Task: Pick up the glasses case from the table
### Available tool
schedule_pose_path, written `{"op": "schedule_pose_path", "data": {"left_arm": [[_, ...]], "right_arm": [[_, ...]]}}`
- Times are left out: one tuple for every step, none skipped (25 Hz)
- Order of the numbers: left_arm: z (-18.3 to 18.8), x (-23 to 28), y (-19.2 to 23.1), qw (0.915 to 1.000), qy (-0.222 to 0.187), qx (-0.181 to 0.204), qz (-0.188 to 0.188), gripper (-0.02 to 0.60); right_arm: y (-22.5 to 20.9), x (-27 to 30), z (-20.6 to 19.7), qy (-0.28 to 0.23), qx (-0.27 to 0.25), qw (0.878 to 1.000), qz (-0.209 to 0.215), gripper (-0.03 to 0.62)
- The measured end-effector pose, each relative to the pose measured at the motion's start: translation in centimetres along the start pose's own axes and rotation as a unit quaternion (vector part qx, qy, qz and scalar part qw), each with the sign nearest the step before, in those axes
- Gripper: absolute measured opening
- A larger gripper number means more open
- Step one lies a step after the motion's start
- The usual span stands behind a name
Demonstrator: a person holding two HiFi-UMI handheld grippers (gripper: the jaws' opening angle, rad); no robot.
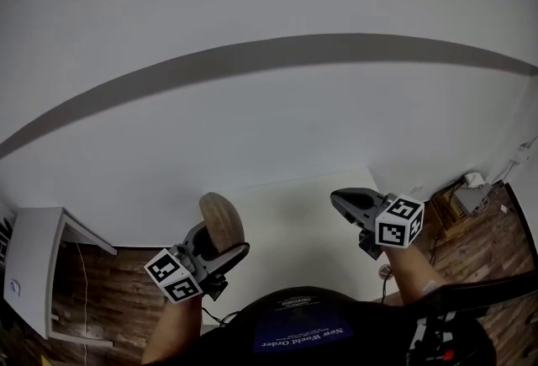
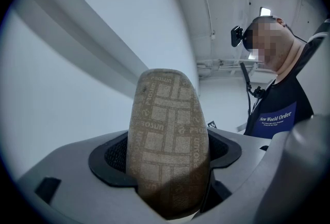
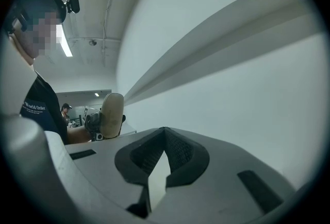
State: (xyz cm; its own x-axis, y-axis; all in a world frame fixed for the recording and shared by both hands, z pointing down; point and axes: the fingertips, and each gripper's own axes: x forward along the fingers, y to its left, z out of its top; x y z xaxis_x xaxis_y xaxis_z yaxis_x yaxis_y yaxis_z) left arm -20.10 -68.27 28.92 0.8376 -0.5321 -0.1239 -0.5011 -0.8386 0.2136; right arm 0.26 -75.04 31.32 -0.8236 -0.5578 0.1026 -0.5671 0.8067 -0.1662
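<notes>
Above the table's [image 1: 294, 225] left edge, the left gripper [image 1: 217, 248] clamps the brown glasses case [image 1: 221, 217] upright (lifted off the tabletop). Near the right edge, the right gripper [image 1: 343, 201] has its jaws closed, empty.

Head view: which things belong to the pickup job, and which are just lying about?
Job:
- glasses case, clamped in the left tool
- white table

Lying about:
- right tool, empty
- white cabinet at left

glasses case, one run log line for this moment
glasses case: gripped in left tool, upright, off the table | right tool: shut, empty | pick: done
</notes>
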Motion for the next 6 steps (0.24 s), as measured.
{"op": "schedule_pose_path", "data": {"left_arm": [[0.01, 0.04, -0.08, 1.0, -0.001, 0.001, 0.001, 0.393], [-0.01, 0.15, -0.18, 1.0, -0.001, 0.002, 0.002, 0.393], [-0.06, 0.26, -0.28, 1.0, -0.001, 0.002, 0.003, 0.393], [-0.14, 0.34, -0.38, 1.0, -0.001, 0.002, 0.004, 0.393], [-0.24, 0.39, -0.48, 1.0, -0.002, 0.001, 0.005, 0.393], [-0.36, 0.42, -0.58, 1.0, -0.002, 0.001, 0.006, 0.393]], "right_arm": [[0.0, 0.0, 0.03, 0.001, -0.002, 1.0, 0.002, 0.002], [-0.04, -0.03, 0.04, 0.001, -0.004, 1.0, 0.005, 0.0], [-0.11, -0.1, 0.02, 0.002, -0.005, 1.0, 0.007, 0.002], [-0.16, -0.2, -0.04, 0.003, -0.006, 1.0, 0.008, 0.002], [-0.21, -0.31, -0.12, 0.004, -0.006, 1.0, 0.009, 0.002], [-0.25, -0.43, -0.21, 0.005, -0.007, 1.0, 0.01, 0.001]]}}
